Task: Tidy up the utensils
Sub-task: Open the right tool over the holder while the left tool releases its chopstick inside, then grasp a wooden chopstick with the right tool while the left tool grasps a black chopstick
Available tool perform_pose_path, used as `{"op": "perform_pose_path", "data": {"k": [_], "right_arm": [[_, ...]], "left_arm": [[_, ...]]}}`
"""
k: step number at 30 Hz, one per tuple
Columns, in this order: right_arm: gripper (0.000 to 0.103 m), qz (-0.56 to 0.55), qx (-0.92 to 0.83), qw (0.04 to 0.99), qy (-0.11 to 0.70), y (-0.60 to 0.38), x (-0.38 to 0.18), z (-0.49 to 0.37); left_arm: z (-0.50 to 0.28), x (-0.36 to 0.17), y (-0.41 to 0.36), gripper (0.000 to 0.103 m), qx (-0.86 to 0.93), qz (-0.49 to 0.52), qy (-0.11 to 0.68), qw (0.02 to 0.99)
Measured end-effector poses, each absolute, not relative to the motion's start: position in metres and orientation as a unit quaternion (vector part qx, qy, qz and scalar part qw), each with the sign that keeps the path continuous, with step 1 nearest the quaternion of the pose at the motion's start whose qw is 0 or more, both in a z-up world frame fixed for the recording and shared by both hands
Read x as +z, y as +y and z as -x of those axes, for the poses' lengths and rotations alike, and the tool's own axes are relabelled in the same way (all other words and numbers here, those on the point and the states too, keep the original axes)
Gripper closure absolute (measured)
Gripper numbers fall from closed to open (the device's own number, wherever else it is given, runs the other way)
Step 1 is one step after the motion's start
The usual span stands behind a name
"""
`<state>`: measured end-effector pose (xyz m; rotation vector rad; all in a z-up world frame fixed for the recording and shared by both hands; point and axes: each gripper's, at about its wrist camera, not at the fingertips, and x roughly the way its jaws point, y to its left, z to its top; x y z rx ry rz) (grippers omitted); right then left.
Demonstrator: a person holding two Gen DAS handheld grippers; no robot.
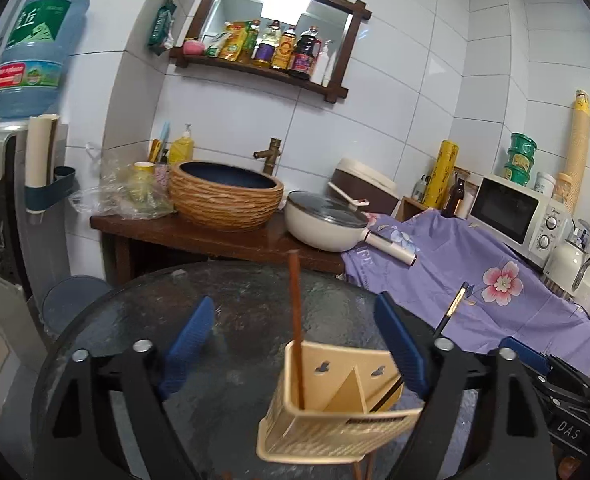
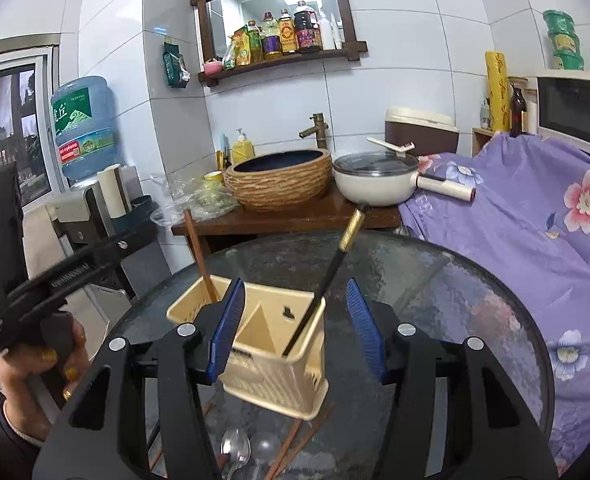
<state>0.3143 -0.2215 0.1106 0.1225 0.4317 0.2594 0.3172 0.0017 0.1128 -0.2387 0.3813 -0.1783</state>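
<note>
left hand-held gripper [image 1: 295, 344]: jaws apart, empty, above the desk [image 1: 115, 320] | utensil holder [image 1: 335, 400]: upright on desk, between both grippers' blue fingers | brown chopstick [image 1: 295, 320]: left compartment | black chopstick [image 2: 327, 276]: right compartment, leaning | right hand-held gripper [image 2: 295, 328]: jaws apart, empty | spoon [image 2: 235, 450], loose chopsticks [image 2: 295, 444]: desk, in front of the holder

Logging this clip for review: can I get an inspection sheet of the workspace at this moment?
Surface: round glass table.
Job's things: beige holder with brown chopstick in one compartment, black chopstick in another; spoon and loose chopsticks lie in front.
Clutter: nothing seen on the table.
Grippers: left gripper and right gripper open, empty.
Cables: nothing seen.
Surroundings: basin, pan, microwave, floral cloth.
</note>
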Motion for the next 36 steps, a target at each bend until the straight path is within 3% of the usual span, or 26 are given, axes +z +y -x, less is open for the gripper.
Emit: {"op": "perform_pose_path", "data": {"k": [6, 12, 14, 16, 22, 27, 36], "right_arm": [[0.049, -0.071, 0.128, 0.953, 0.266, -0.225, 0.080, -0.289], [0.051, -0.071, 0.118, 0.925, 0.355, -0.217, 0.023, -0.284], [0.057, -0.082, 0.121, 0.912, 0.384, -0.213, 0.003, -0.284], [0.060, -0.082, 0.120, 0.904, 0.401, -0.209, -0.011, -0.283], [0.072, -0.074, 0.116, 0.893, 0.428, -0.196, -0.034, -0.291], [0.080, -0.071, 0.106, 0.887, 0.444, -0.191, -0.039, -0.309], [0.084, -0.106, 0.057, 0.877, 0.465, -0.211, -0.051, -0.347]], "left_arm": [[-0.292, 0.092, 0.028, 0.010, -0.067, 0.097, 0.245, 0.962], [-0.273, 0.047, 0.041, 0.011, -0.043, 0.042, 0.308, 0.950], [-0.269, 0.031, 0.046, 0.015, -0.037, 0.034, 0.331, 0.942], [-0.267, 0.016, 0.048, 0.028, -0.041, 0.027, 0.353, 0.934], [-0.267, -0.017, 0.045, 0.052, -0.058, 0.015, 0.405, 0.912], [-0.272, -0.032, 0.042, 0.061, -0.062, 0.011, 0.427, 0.902], [-0.278, -0.042, 0.037, 0.063, -0.059, 0.007, 0.438, 0.897]]}}
